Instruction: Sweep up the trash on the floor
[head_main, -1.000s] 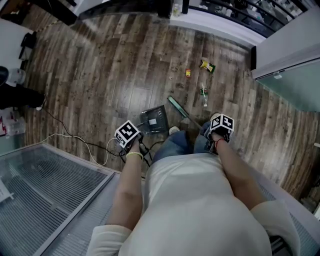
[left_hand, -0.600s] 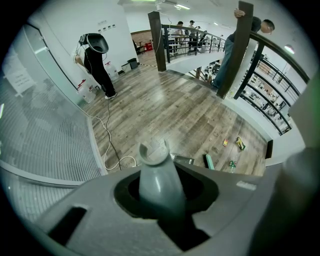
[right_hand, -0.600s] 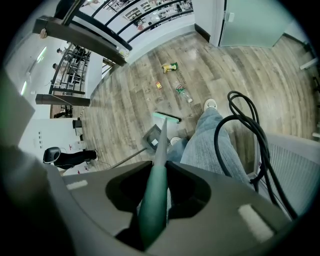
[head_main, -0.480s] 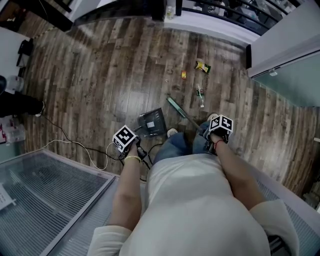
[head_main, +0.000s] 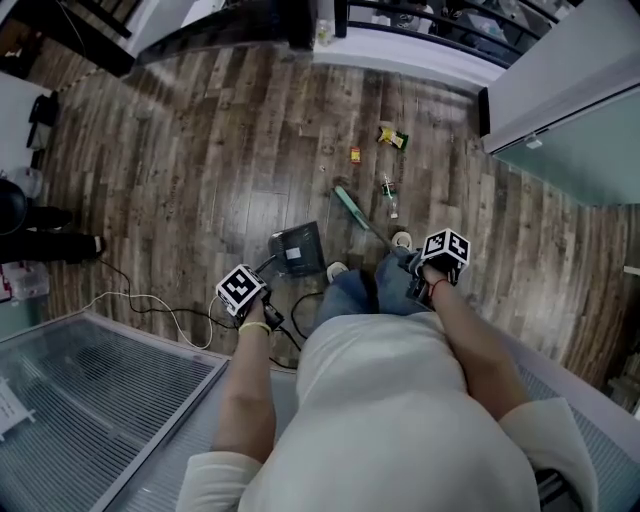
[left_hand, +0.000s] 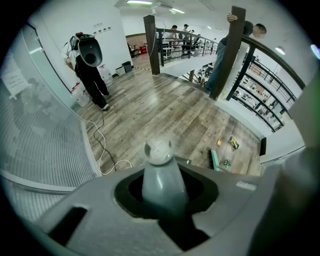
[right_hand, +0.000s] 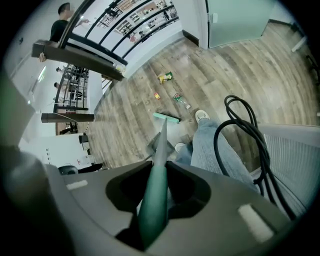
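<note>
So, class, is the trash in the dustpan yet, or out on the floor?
Out: wrapper, bottle and small scrap lie on bare floor beyond the dustpan.

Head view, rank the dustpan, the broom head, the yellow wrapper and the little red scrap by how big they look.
1. dustpan
2. broom head, long but narrow
3. yellow wrapper
4. red scrap, smallest
All lie on the floor, so nearness hardly skews this.

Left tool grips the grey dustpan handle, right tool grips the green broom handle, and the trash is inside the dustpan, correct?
Not quite. In the head view, the yellow wrapper, orange scrap and plastic bottle lie on the wooden floor near the green broom head, not in the dark dustpan. The rest holds.
</note>
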